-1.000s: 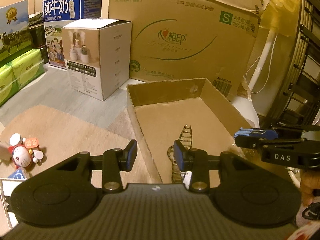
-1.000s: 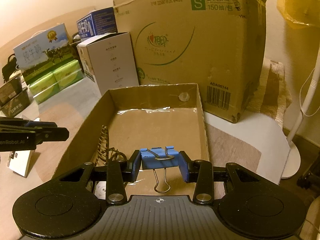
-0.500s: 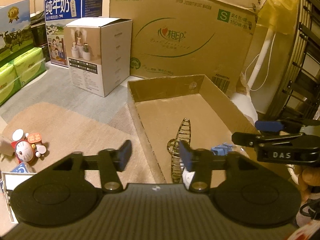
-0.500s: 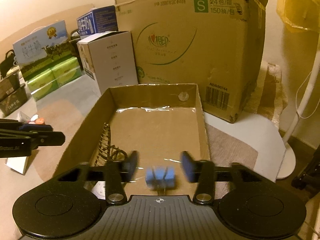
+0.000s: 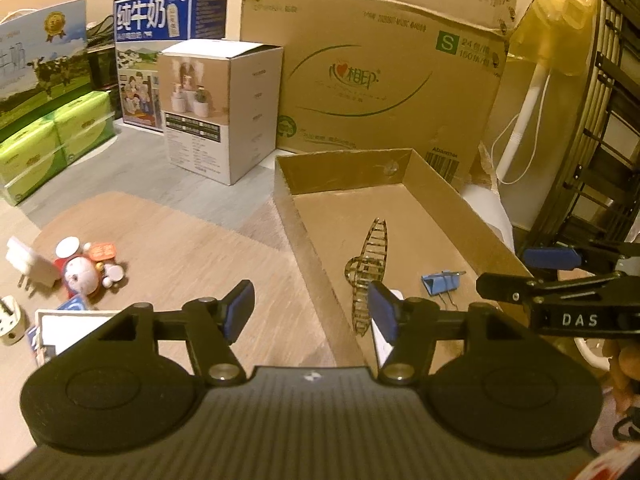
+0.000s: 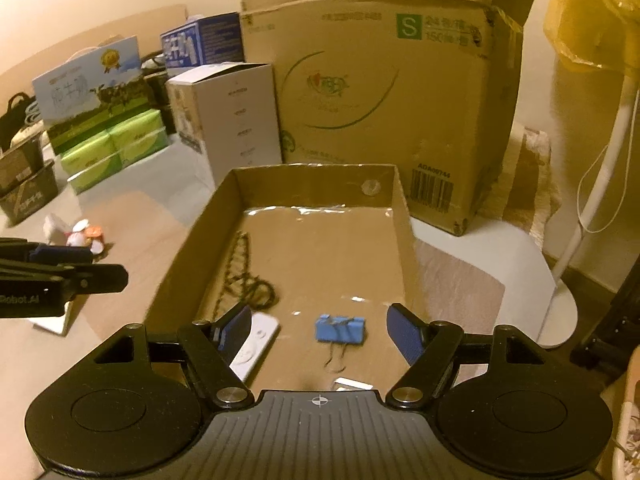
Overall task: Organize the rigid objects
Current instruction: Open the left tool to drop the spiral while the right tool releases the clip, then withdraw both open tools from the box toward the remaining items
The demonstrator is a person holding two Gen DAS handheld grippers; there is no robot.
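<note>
**Inspector A:** We find the blue binder clip (image 6: 340, 330) lying loose on the floor of the shallow cardboard tray (image 6: 401, 200), wire handles toward us. It rests below the right tool (image 6: 320, 338), in the gap between its blue pads, touched by neither.

**Inspector B:** We confirm. The right tool's jaws stand wide and hold nothing. In the tray we also note a wooden slatted model (image 5: 370, 270) near the left wall and a flat white item (image 6: 256, 344) just beside it, partly behind the right tool's left pad.

**Inspector A:** We record the left tool (image 5: 312, 312) astride the tray's left wall: one pad over the tabletop (image 5: 168, 240), one over the tray interior. Its jaws are opening with nothing gripped; the clip lies off to its right.

**Inspector B:** Outside the tray, to the left, we list a round-headed toy figure (image 5: 82, 276), a white plug adapter (image 5: 30, 266) and some cards (image 5: 68, 326). Behind stand a white product box (image 5: 224, 110), a large brown carton (image 5: 384, 76), a blue milk carton (image 5: 160, 24) and green tissue packs (image 5: 52, 148). A white fan stand (image 6: 592, 216) rises at the right.
</note>
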